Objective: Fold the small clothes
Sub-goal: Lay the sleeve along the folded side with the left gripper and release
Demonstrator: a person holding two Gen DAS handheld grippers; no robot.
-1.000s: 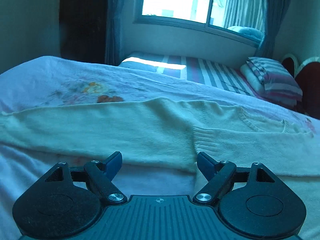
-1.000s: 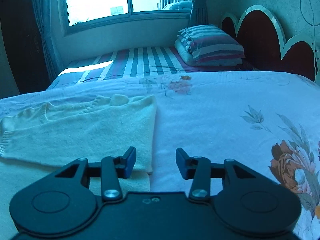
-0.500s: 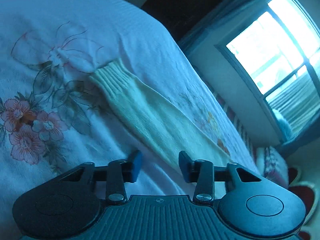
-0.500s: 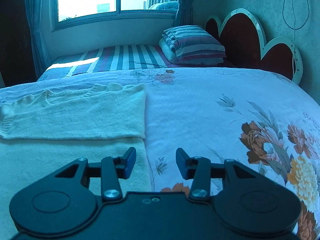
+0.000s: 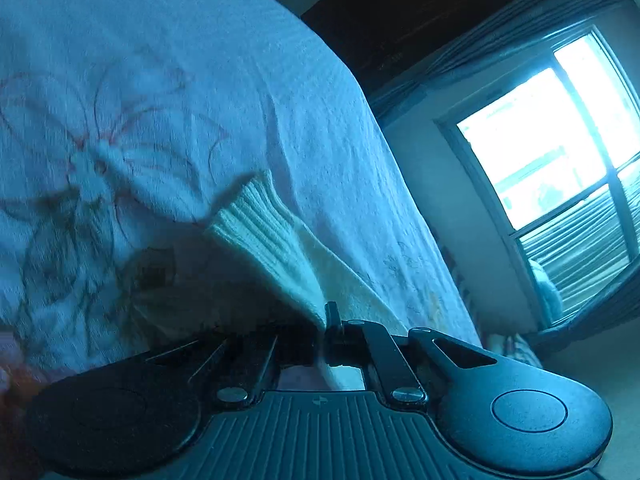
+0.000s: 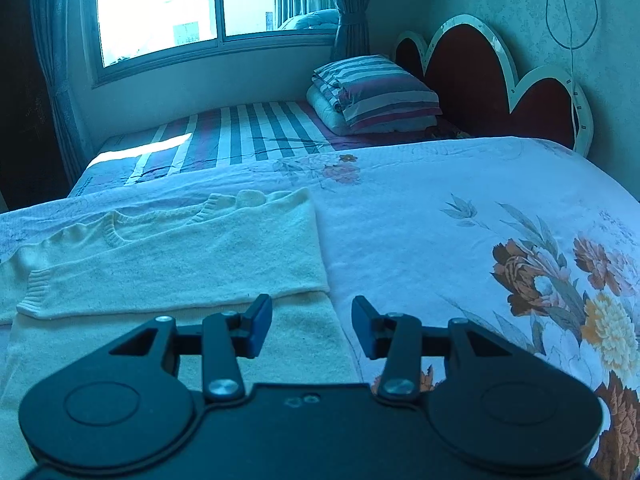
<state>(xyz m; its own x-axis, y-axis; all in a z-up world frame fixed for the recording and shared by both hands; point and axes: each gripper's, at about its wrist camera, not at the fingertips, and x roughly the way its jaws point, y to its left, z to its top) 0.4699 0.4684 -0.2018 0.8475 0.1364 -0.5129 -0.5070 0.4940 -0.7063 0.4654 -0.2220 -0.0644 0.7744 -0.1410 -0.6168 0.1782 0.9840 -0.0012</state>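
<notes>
Left tongs (image 5: pixel 328 322): closed tight, pinching the cream knit sleeve (image 5: pixel 280 248) a little behind its ribbed cuff (image 5: pixel 250 222). The cuff fans out beyond the pinch, over the floral bedspread (image 5: pixel 168 100). This view is rolled to one side and partly blurred.

Right tongs (image 6: pixel 311 324): jaws apart, blue pads clear of any cloth, hovering over the right edge of the garment.

Cream knit sweater (image 6: pixel 180 256): lies flat on the bed, on the left half of the right wrist view. Its right sleeve is folded across the body, with the ribbed cuff (image 6: pixel 34 290) ending near the left side. The round neckline (image 6: pixel 156 220) points toward the far side of the bed. The lower body of the sweater runs under the right tongs.

Floral bedspread (image 6: pixel 460 232): white with orange and brown blooms, covering the near bed.

Striped mattress (image 6: pixel 240 136): beyond the bedspread, under the window (image 6: pixel 180 4).

Folded striped quilt (image 6: pixel 376 94): on the striped mattress beside the scalloped red headboard (image 6: pixel 472 80).

Curtains (image 6: pixel 348 8): hang at the window's sides.
</notes>
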